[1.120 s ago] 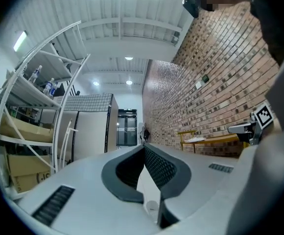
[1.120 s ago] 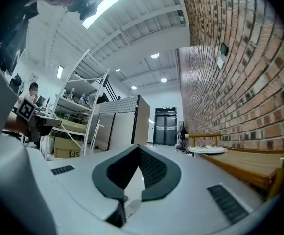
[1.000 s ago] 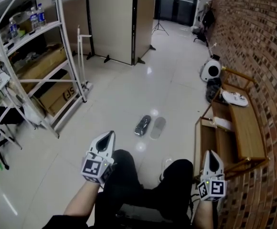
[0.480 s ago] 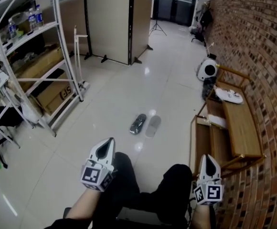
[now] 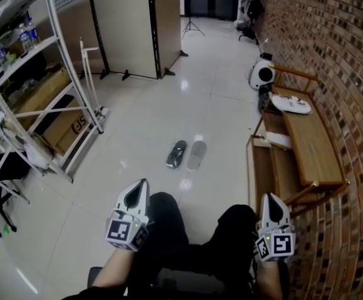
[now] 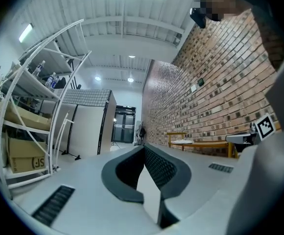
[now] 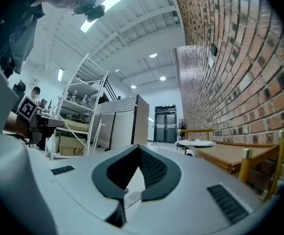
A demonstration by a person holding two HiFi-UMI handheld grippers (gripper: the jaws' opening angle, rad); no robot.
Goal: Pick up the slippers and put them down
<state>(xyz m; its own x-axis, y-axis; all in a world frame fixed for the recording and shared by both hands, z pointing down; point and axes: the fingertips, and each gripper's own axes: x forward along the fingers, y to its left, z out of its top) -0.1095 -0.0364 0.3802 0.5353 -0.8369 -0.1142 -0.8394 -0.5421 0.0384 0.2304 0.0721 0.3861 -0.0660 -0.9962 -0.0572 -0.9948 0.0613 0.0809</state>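
Two slippers lie side by side on the pale floor, a dark slipper and to its right a grey slipper. Both are well ahead of the person's knees. My left gripper is held over the left knee, jaws shut to a point, nothing in them. My right gripper is over the right knee, also shut and empty. In the left gripper view the left gripper points level down the room. In the right gripper view the right gripper does the same. Neither gripper view shows the slippers.
A low wooden bench runs along the brick wall at the right, with a white object on its far end. A white round device sits beyond it. A metal shelf rack with cardboard boxes stands left, a partition screen behind.
The whole view has shifted, so the slippers and bench now sit slightly higher and further left in the picture. Both grippers stay shut and keep their places over the knees.
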